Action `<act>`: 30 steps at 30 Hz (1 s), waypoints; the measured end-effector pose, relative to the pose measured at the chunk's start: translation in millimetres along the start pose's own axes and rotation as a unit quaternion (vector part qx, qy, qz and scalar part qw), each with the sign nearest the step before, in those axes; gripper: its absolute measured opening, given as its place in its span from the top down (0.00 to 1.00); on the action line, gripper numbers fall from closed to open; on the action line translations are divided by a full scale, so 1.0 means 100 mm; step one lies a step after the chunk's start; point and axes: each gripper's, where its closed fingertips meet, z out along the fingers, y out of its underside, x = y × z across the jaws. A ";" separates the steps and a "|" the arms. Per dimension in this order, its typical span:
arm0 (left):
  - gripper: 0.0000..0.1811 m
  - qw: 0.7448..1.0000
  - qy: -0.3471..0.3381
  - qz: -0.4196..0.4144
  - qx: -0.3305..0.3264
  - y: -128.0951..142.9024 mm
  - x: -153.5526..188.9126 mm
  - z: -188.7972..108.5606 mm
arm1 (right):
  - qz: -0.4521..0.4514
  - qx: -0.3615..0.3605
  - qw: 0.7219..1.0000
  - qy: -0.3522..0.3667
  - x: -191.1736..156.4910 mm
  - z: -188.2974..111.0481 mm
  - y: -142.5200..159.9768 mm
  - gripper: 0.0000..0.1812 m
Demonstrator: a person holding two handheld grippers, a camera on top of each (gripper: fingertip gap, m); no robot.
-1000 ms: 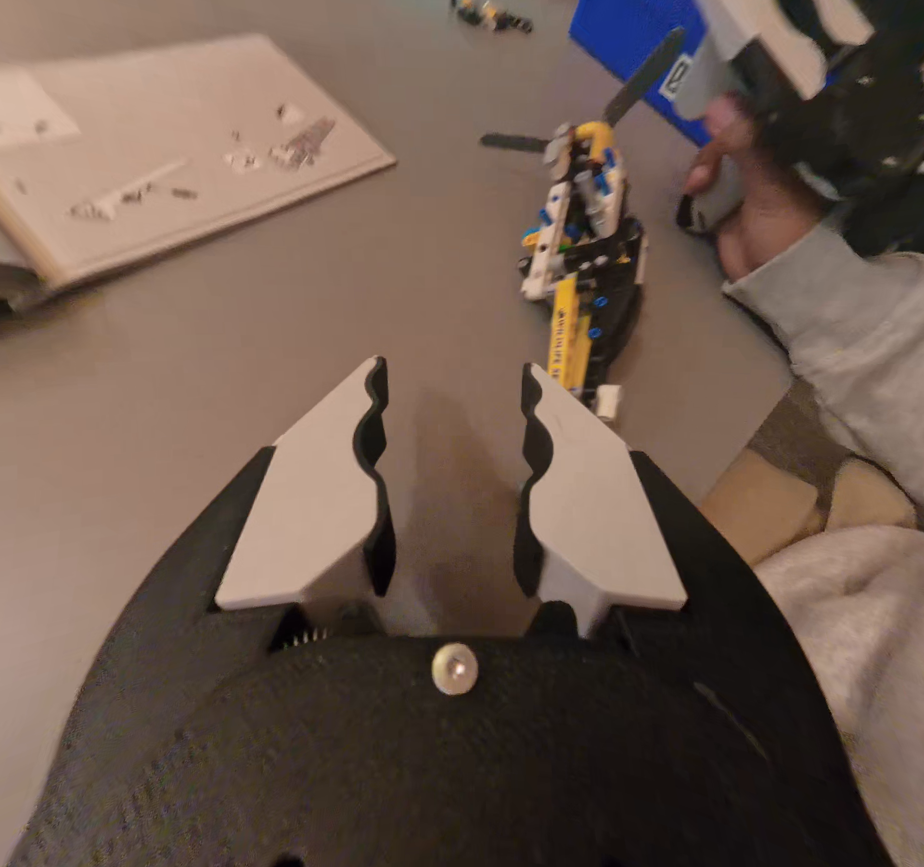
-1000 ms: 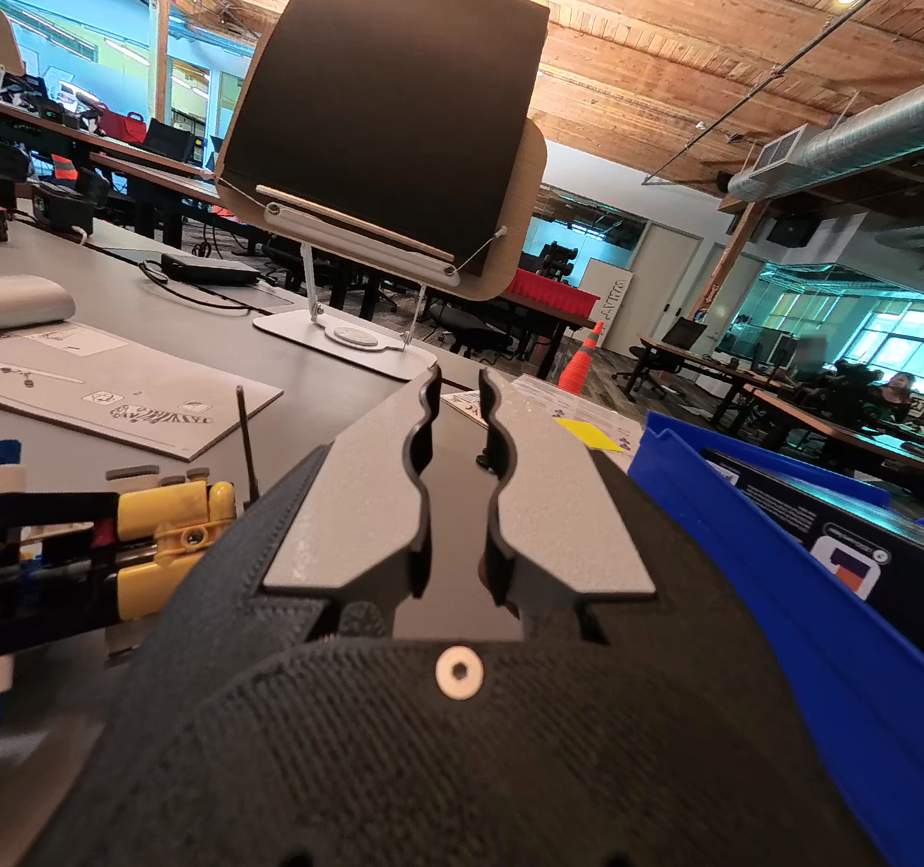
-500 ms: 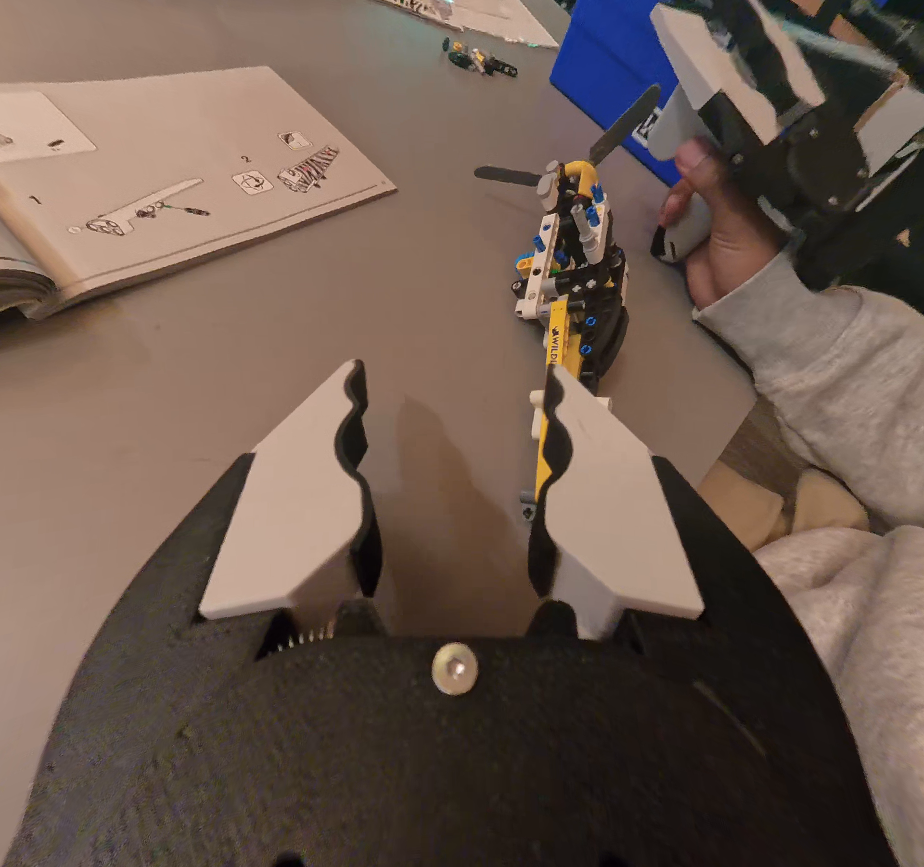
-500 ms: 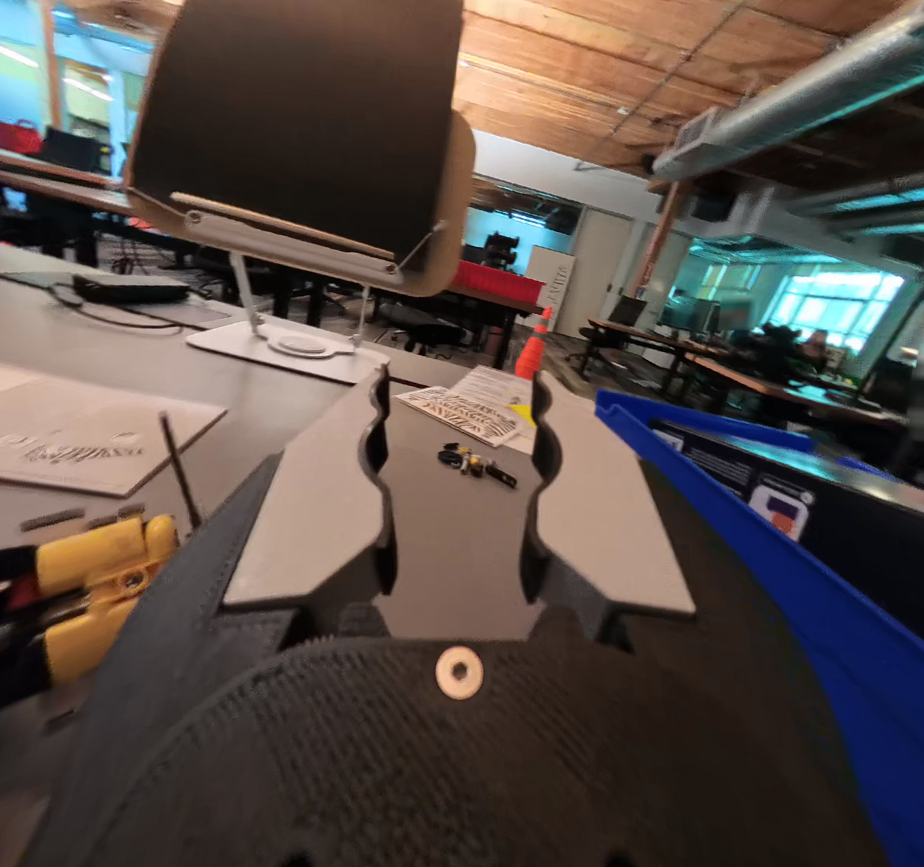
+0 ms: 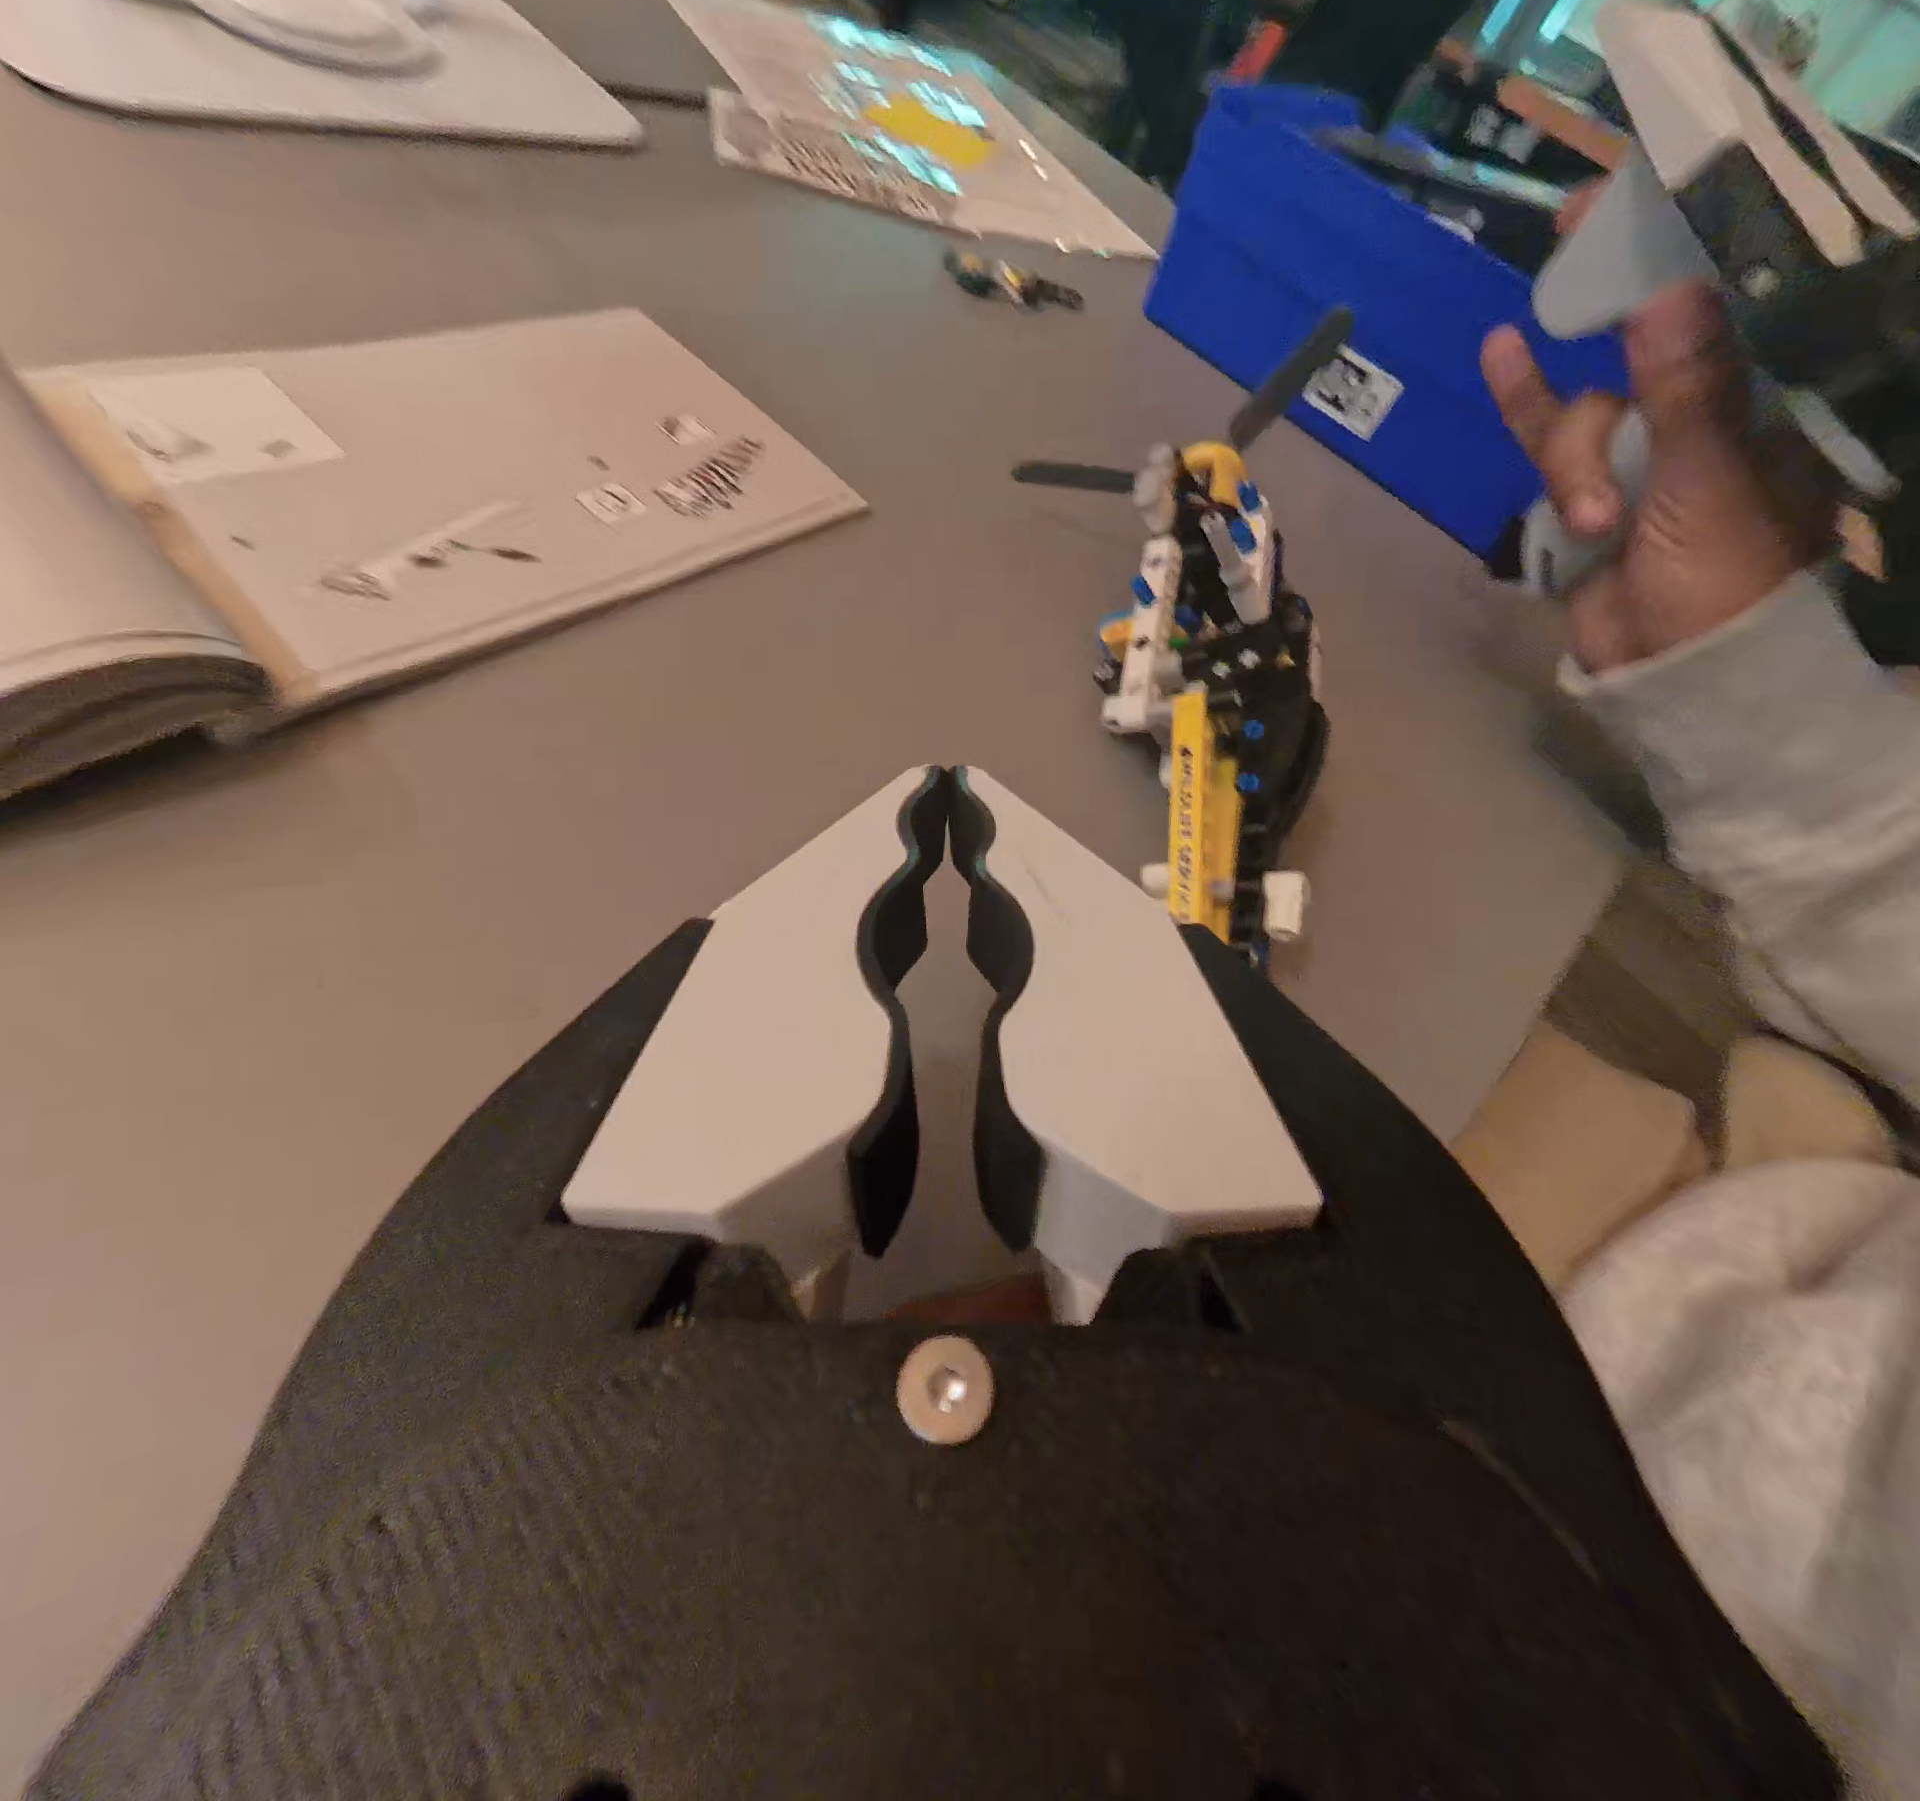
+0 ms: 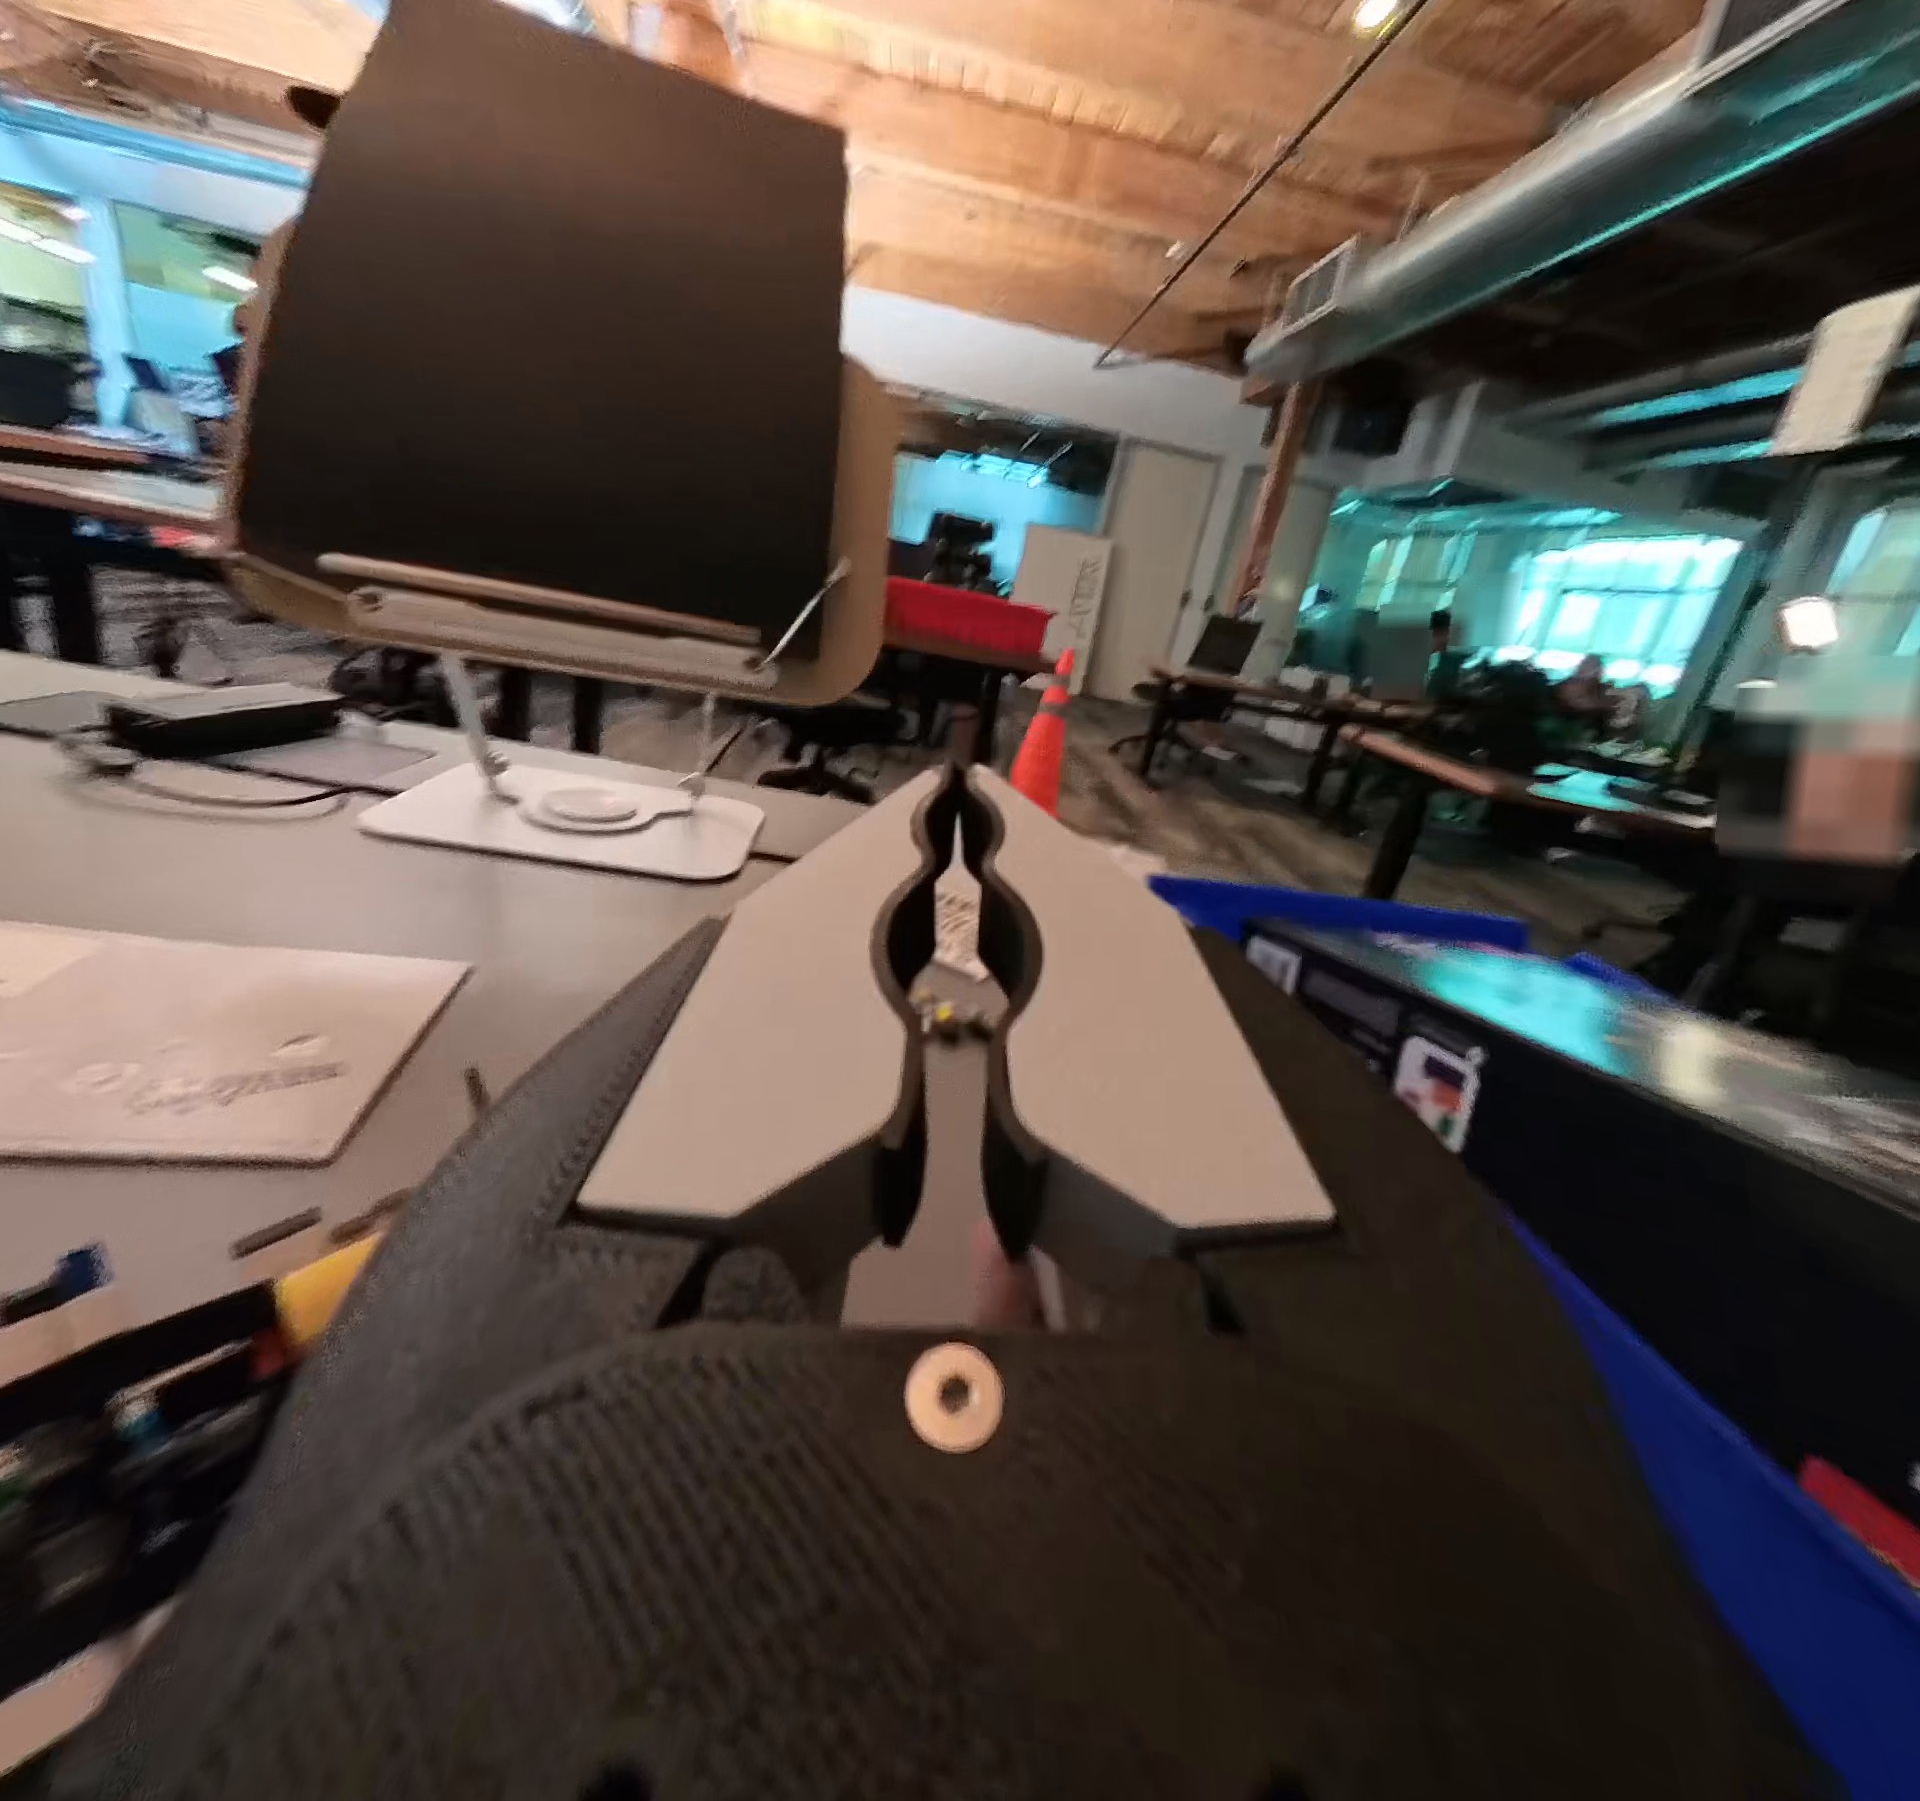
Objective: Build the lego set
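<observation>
A yellow, black and white lego model (image 5: 1210,671) with a black rotor blade lies on the grey table (image 5: 520,816), right of my left gripper (image 5: 948,772). The left gripper is shut and empty, held above the table. The right gripper (image 6: 958,772) is shut and empty, raised and pointing across the room; a hand holds it at the upper right of the left wrist view (image 5: 1745,224). Part of the model (image 6: 156,1377) shows blurred at the lower left of the right wrist view. A few small loose lego pieces (image 5: 1013,276) lie farther back.
An open instruction booklet (image 5: 416,504) lies to the left. A blue bin (image 5: 1351,297) holding a dark box stands at the right. A sticker sheet (image 5: 894,130) and a stand's white base (image 5: 312,47) lie at the back. The stand (image 6: 551,401) holds a black board. Tip to tip, the grippers are about 30 centimetres apart.
Both grippers have closed from open to shut. The left wrist view has tilted up, showing more of the far table. The right gripper has risen and swung slightly right.
</observation>
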 end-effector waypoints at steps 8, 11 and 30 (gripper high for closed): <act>1.00 0.998 -0.065 0.020 0.002 -0.08 -0.08 -0.01 | 0.002 -0.096 0.994 -0.057 -0.22 -0.48 0.34 1.00; 1.00 0.991 -0.128 0.023 0.043 -0.15 -0.27 -0.07 | -0.036 -0.110 0.991 -0.070 -0.23 -0.66 0.46 1.00; 0.92 0.983 -0.130 0.047 0.123 -0.33 -0.24 -0.21 | 0.138 -0.176 0.963 -0.153 -0.21 -0.72 0.65 0.90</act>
